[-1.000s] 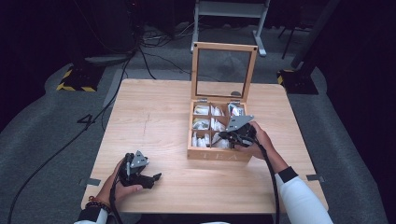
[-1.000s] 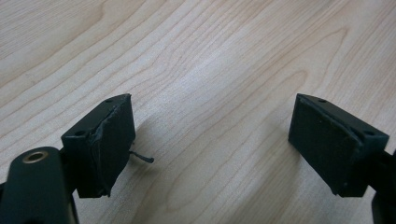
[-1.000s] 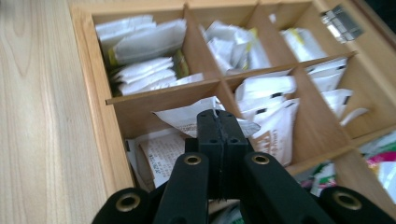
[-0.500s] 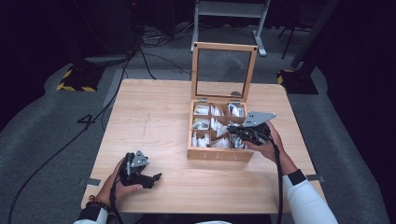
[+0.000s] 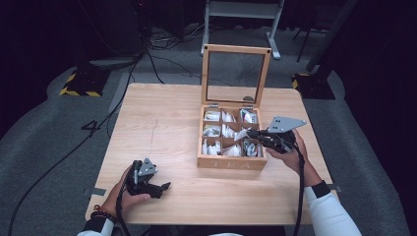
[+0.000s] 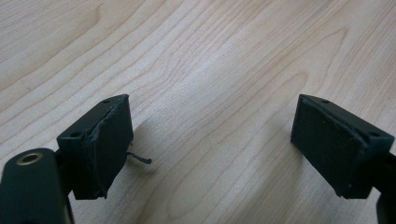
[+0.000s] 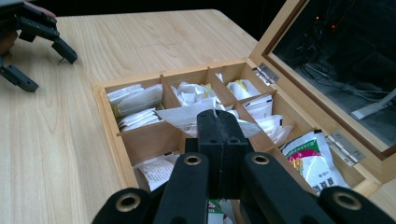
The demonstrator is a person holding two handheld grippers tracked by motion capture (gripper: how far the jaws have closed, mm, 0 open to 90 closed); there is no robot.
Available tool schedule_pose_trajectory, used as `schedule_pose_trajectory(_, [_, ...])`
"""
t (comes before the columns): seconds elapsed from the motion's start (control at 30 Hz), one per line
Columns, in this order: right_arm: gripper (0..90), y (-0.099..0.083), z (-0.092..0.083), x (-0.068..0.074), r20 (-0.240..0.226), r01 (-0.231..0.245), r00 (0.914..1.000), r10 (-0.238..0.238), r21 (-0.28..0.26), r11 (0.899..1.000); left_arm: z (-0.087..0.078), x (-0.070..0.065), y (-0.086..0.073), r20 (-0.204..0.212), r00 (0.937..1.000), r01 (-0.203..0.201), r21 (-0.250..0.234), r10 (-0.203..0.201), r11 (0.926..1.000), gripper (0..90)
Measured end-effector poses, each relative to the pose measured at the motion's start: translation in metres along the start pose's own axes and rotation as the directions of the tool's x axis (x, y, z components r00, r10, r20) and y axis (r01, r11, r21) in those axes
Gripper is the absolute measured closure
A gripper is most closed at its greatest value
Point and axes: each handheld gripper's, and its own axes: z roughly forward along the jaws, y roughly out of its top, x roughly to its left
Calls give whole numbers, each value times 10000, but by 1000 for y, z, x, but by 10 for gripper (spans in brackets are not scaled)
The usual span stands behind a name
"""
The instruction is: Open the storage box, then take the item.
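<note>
A wooden tea box (image 5: 231, 162) stands open on the table, its glass lid (image 5: 236, 49) upright, its compartments full of tea packets. My right gripper (image 5: 251, 132) hovers over the box's right side, shut on the edge of a white tea packet (image 5: 240, 134). In the right gripper view the jaws (image 7: 218, 114) meet on that packet (image 7: 180, 116), which hangs above the dividers. Near the table's front left my left gripper (image 5: 164, 187) rests low with its jaws apart. In the left gripper view nothing but bare wood lies between the pads (image 6: 210, 144).
The light wooden table (image 5: 162, 123) has free room left of the box. A green and white packet (image 7: 310, 158) lies in the box's corner compartment near the hinges. The left gripper (image 7: 44, 67) appears far off in the right gripper view. Cables and a stand lie on the floor beyond.
My right gripper has risen and drawn back to the right over the box, bringing the white packet up with it. The left gripper has stayed where it was.
</note>
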Motion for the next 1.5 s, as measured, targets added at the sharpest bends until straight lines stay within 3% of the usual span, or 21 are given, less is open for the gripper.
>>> schedule_pose_trajectory(0.33, [900, -2, -23, 4, -8, -92, 10000, 92, -417, 9991, 0, 0, 0, 1, 10000, 7, -3, -7, 10000, 133])
schedule_pose_trajectory(0.63, [900, -7, -37, 20, -278, 109, 9995, -122, -453, 9989, -1, -1, -1, -9, 9999, 108, 6, -108, 9999, 134])
schedule_pose_trajectory(1.2, [900, -16, -43, 39, -838, 357, 9957, -388, -382, 9986, -2, -1, -2, -69, 9999, 137, -20, -137, 9999, 133])
schedule_pose_trajectory(1.5, [900, -23, -34, 57, -1349, 604, 9890, -611, -93, 9981, -1, -1, -2, -41, 9999, 134, -6, -134, 9999, 130])
